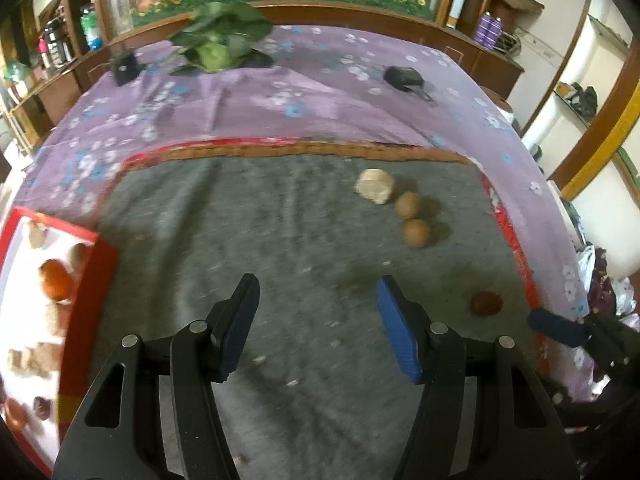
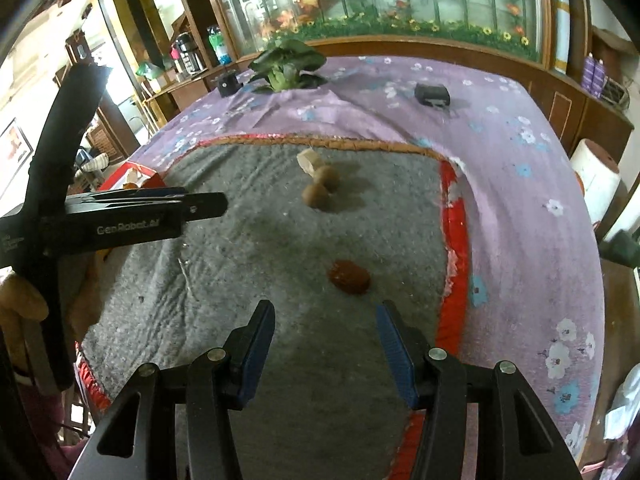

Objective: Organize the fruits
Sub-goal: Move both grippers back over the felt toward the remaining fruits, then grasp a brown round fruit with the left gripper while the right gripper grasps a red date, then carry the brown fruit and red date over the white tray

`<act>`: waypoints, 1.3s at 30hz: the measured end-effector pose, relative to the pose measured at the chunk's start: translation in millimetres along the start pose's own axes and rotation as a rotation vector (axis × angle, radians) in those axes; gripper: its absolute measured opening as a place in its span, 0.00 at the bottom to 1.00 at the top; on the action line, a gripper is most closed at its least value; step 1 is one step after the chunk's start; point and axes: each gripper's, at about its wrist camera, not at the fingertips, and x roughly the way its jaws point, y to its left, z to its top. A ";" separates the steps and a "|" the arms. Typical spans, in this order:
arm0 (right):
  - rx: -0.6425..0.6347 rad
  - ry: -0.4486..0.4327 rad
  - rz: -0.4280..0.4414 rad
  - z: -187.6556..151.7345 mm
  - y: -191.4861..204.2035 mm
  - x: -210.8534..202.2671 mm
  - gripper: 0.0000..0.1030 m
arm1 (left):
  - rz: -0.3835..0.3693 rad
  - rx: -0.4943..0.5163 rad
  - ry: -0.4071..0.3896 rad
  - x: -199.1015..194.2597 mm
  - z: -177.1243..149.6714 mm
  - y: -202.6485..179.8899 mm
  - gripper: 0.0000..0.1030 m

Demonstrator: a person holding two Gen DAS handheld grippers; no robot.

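Note:
On the grey mat (image 1: 280, 240) lie a pale lumpy fruit (image 1: 375, 186), two brown round fruits (image 1: 409, 205) (image 1: 416, 233) and a dark red fruit (image 1: 485, 303). A red-rimmed white tray (image 1: 86, 280) at the left holds several fruits. My left gripper (image 1: 318, 296) is open and empty above the mat's middle. In the right wrist view my right gripper (image 2: 326, 322) is open and empty, just short of the dark red fruit (image 2: 349, 277). The brown fruits (image 2: 327, 178) (image 2: 315, 195) and the pale fruit (image 2: 308, 161) lie farther off. The left gripper (image 2: 208, 205) shows at the left.
A purple flowered cloth (image 2: 520, 184) covers the bed. A leafy green bundle (image 1: 220, 42) and two small black objects (image 1: 403, 77) (image 1: 125, 67) lie at the far side. A wooden headboard with shelves stands behind. The mat's red edge (image 2: 454, 240) runs at the right.

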 end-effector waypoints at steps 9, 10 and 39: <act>0.014 -0.016 0.023 1.2 -14.7 -1.2 0.50 | -0.070 0.049 0.018 27.4 19.0 -35.4 0.59; 0.018 -0.017 0.025 1.6 -16.9 -1.0 0.50 | -0.072 0.053 0.019 29.5 20.5 -37.4 0.59; -0.084 0.007 -0.037 18.1 -7.0 36.6 0.26 | -0.013 0.066 -0.038 3.5 -2.6 1.8 0.19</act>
